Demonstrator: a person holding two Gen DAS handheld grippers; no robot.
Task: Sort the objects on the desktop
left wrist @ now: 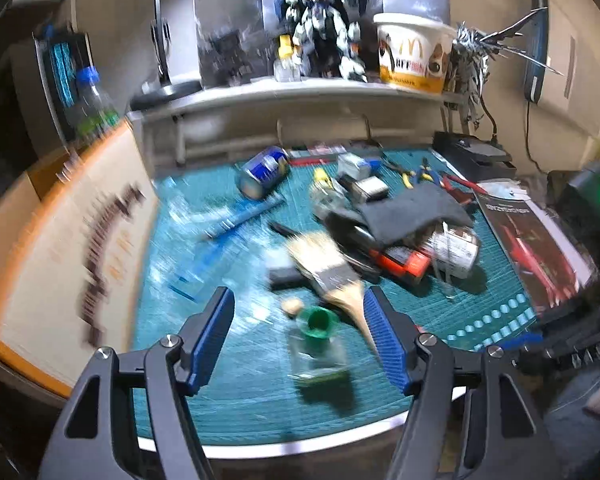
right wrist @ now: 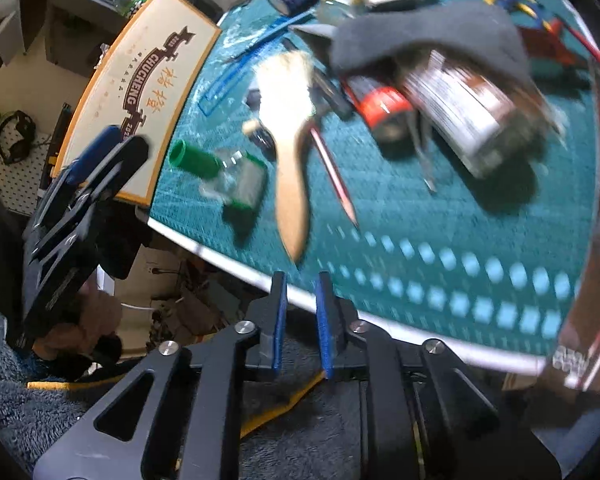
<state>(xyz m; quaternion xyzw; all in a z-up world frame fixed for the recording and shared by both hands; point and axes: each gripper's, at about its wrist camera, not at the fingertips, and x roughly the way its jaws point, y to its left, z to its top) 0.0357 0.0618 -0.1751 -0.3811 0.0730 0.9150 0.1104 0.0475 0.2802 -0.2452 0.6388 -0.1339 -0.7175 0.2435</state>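
A small glass bottle with a green cap (left wrist: 318, 342) lies on the teal cutting mat (left wrist: 236, 384), between the blue pads of my left gripper (left wrist: 300, 320), which is open and not touching it. The bottle also shows in the right wrist view (right wrist: 228, 176). A wooden-handled paintbrush (left wrist: 332, 276) lies just behind it, its handle near the right pad. My right gripper (right wrist: 302, 284) hovers at the mat's near edge, its jaws a narrow gap apart and empty. The left gripper's body (right wrist: 80, 200) shows at the left of the right wrist view.
A pile sits mid-mat: grey cloth (left wrist: 414, 208), tin can (left wrist: 456, 248), red-black tool (left wrist: 404, 262), blue can (left wrist: 262, 172), blue ruler (left wrist: 240, 216), pliers (left wrist: 420, 172), pencil (right wrist: 334, 172). A cream box lid (left wrist: 60, 248) lies left, a magazine (left wrist: 536, 248) right, a shelf with models (left wrist: 324, 24) behind.
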